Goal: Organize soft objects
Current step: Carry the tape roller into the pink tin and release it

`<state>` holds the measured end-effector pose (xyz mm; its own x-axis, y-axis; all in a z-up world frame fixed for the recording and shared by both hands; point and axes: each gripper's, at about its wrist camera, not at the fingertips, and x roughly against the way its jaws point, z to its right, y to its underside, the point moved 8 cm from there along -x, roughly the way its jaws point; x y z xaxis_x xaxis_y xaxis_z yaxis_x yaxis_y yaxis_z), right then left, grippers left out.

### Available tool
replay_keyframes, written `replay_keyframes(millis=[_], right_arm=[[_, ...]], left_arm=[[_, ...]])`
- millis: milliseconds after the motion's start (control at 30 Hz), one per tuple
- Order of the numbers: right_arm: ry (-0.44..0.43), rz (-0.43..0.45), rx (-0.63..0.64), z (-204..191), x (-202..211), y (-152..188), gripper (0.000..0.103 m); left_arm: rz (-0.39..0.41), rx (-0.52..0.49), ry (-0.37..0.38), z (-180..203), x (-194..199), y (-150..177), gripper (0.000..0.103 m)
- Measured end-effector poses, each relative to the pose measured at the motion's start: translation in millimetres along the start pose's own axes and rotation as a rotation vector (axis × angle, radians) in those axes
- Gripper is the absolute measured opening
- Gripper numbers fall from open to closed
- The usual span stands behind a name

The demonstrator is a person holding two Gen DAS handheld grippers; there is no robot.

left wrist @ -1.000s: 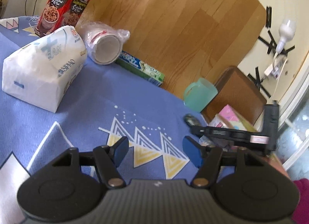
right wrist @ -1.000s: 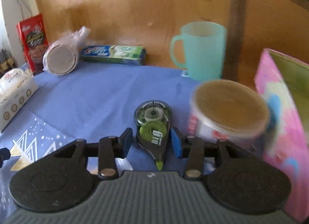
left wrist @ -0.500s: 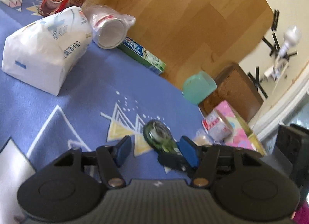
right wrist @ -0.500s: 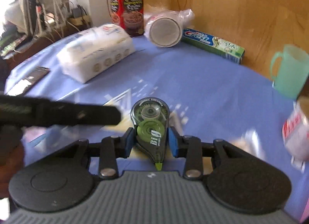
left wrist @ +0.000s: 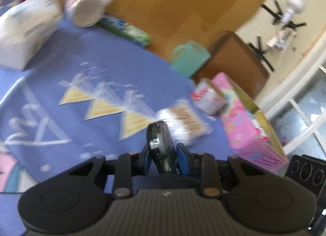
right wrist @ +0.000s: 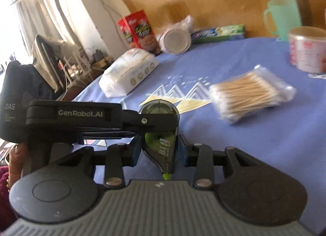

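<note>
Two grippers, one tape dispenser [right wrist: 159, 134].

A matt blue cloth [right wrist: 264, 134] covers the bench. The cotton swabs [right wrist: 250, 95] sit in glossy clear plastic at 2 o'clock. The tape dispenser [right wrist: 161, 140] is smooth translucent plastic; the wall panel [left wrist: 183, 1] is polished wood.
</note>
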<state>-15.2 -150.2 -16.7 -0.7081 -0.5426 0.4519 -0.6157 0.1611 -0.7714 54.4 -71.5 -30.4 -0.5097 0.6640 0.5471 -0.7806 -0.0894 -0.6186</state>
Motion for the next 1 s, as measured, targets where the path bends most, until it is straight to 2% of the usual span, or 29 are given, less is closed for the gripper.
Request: replay_keyframes(millis=[133,300,400,500,533,567,633,667,700,733,767,833,933,1000], right_arm=[[0.079,0.143,0.040,12,45,-22,0.041],[0.272,0.328,0.103,48,114,-49,0.041],[0.356,0.385,0.075,82,146,-58,0.041],[0.453,0.409,0.063,117,163,-64,0.041],[0.499,0.414,0.062,131,167,-65,0.041],[0.546,0.419,0.061,144,169,-66,0.041],[0.646,0.411,0.069,173,163,-68,0.042],[0.698,0.384,0.068,188,159,-68,0.054],[0.745,0.358,0.048,203,158,-67,0.059],[0.744,0.358,0.015,209,161,-65,0.058],[0.694,0.375,-0.015,213,166,-64,0.058],[0.652,0.366,-0.027,205,177,-61,0.057],[0.590,0.261,-0.012,199,181,-61,0.053],[0.542,0.163,-0.028,201,178,-62,0.040]], left_arm=[[0.010,-0.131,0.071,64,-12,-18,0.026],[-0.015,-0.283,0.202,162,-54,-36,0.027],[-0.039,-0.369,0.240,214,-89,-34,0.028],[-0.039,-0.445,0.229,250,-126,-29,0.032],[-0.031,-0.463,0.205,255,-136,-29,0.041],[-0.020,-0.476,0.172,259,-146,-29,0.045],[-0.010,-0.489,0.131,258,-155,-29,0.047],[-0.010,-0.478,0.111,254,-156,-30,0.047],[-0.010,-0.462,0.108,249,-153,-32,0.047],[-0.008,-0.446,0.118,244,-146,-34,0.048],[0.000,-0.443,0.119,239,-139,-36,0.050],[0.030,-0.463,0.092,223,-119,-37,0.055],[0.061,-0.484,0.043,196,-94,-39,0.056],[0.072,-0.465,0.025,173,-76,-38,0.056]])
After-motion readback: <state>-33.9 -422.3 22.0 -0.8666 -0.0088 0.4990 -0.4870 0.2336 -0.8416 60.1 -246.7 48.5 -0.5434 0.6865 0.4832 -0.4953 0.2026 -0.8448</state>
